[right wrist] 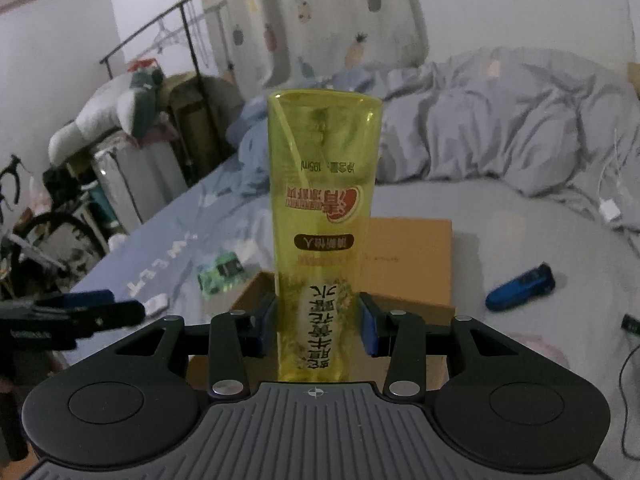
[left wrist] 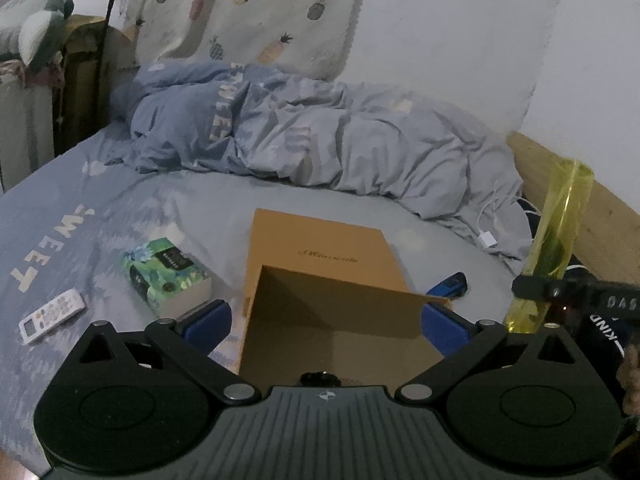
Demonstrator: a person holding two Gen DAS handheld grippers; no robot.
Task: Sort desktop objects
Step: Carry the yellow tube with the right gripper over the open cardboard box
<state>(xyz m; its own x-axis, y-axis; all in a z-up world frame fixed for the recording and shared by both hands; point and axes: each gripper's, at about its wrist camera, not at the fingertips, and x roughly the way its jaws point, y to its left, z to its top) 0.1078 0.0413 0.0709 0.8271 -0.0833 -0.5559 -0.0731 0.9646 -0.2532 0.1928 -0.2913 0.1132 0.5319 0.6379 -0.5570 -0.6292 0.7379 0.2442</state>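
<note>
My right gripper [right wrist: 318, 328] is shut on a clear yellow bottle [right wrist: 322, 216], held upside down above the open brown cardboard box [right wrist: 408, 256]. The bottle also shows at the right of the left wrist view [left wrist: 554, 240]. My left gripper [left wrist: 325, 316] is open, its blue pads either side of the near end of the box [left wrist: 320, 280], not gripping it. A green patterned book [left wrist: 168, 276] and a white remote [left wrist: 52, 316] lie on the bed left of the box. A blue object [left wrist: 450, 285] lies right of the box, and shows in the right wrist view [right wrist: 520, 287].
A rumpled grey-blue duvet [left wrist: 304, 128] fills the back of the bed. A white charger and cable [left wrist: 489, 238] lie at the right by the wooden bed frame [left wrist: 600, 216]. A clothes rack and clutter [right wrist: 100, 168] stand left of the bed.
</note>
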